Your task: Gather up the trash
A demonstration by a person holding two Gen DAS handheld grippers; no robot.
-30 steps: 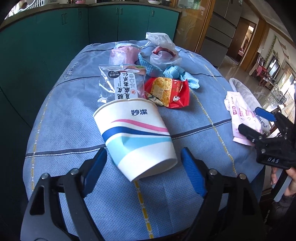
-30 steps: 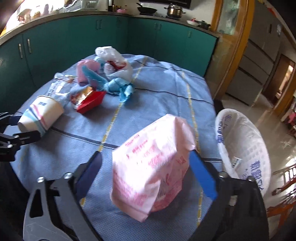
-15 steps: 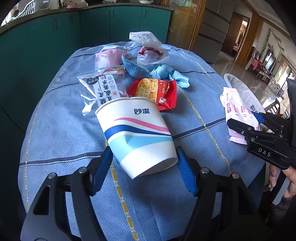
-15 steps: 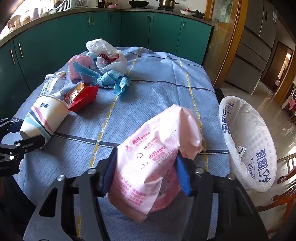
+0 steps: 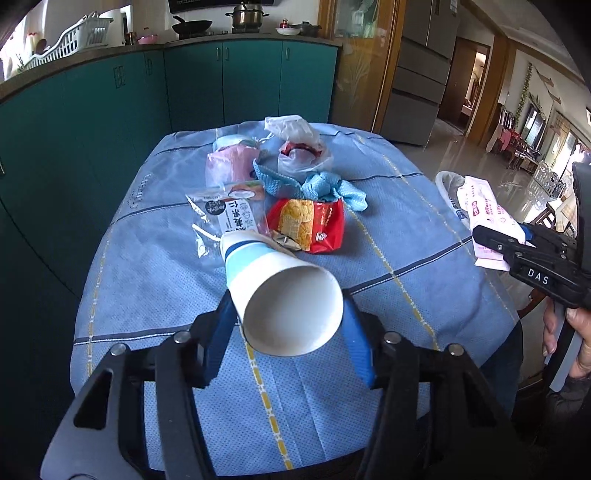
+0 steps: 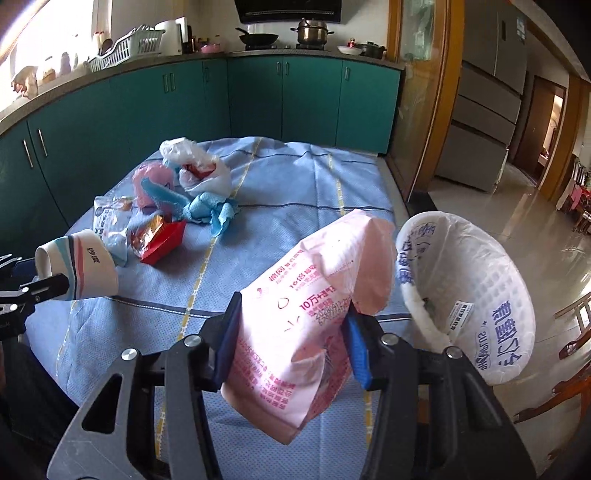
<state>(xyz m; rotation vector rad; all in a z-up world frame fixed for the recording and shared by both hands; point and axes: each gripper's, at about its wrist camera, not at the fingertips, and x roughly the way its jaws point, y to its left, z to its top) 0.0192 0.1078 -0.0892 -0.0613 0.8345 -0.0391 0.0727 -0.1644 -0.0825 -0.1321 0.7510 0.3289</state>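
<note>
Desk [image 5: 155,280]: blue cloth, remaining litter at its far middle.
Lined bin [image 6: 491,295]: off the desk's right edge; carry both loads there.
Pink packet [image 6: 306,332]: your right claw [image 6: 291,343] is closing on it, lifted.
Paper cup [image 5: 280,295]: your left claw [image 5: 288,332] is closing on it; squeeze gently.

Kitchen w/ teal cabinets [image 6: 280,99] along the back and left wall. Grey counter [image 6: 110,79] carries a dish rack [image 6: 129,46], kettle, pan and steel pot [image 6: 312,31]. Strong daylight enters at top left. Wood door frame [image 6: 439,92], grey fridge [image 6: 487,122], glossy tile floor [image 6: 532,221] at right. Table w/ blue cloth [image 6: 295,184] in the middle.
</note>
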